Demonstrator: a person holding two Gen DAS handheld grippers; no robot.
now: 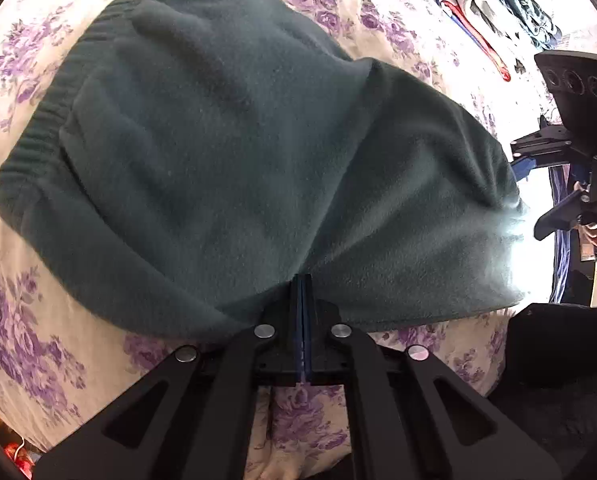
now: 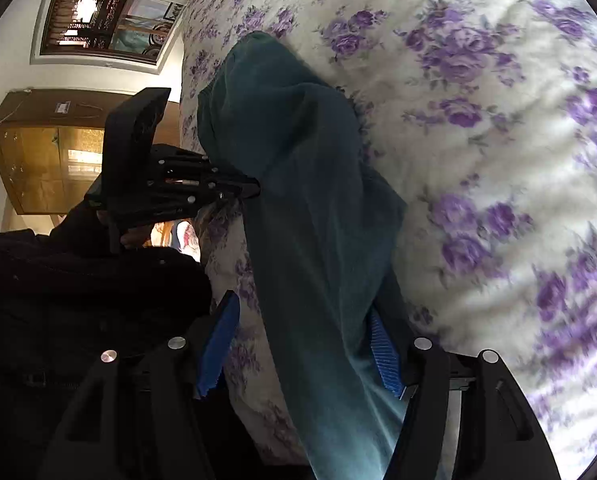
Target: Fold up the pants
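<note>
Dark green fleece pants (image 1: 226, 152) lie folded on a bed with a purple floral sheet (image 1: 30, 320). My left gripper (image 1: 302, 280) is shut on the near edge of the pants. In the right wrist view the pants (image 2: 310, 200) run up the middle. My right gripper (image 2: 302, 344) is open, its blue pads (image 2: 218, 344) standing on either side of the pants' end without pinching it. The left gripper (image 2: 250, 192) shows there too, clamped on the pants' edge. The right gripper also shows in the left wrist view (image 1: 522, 168), at the pants' right end.
Folded clothes (image 1: 490, 8) lie at the far right corner of the bed. A brown wardrobe (image 2: 46, 160) and a window (image 2: 110, 20) stand beyond the bed's edge. The person's dark sleeve (image 2: 78, 300) is at lower left.
</note>
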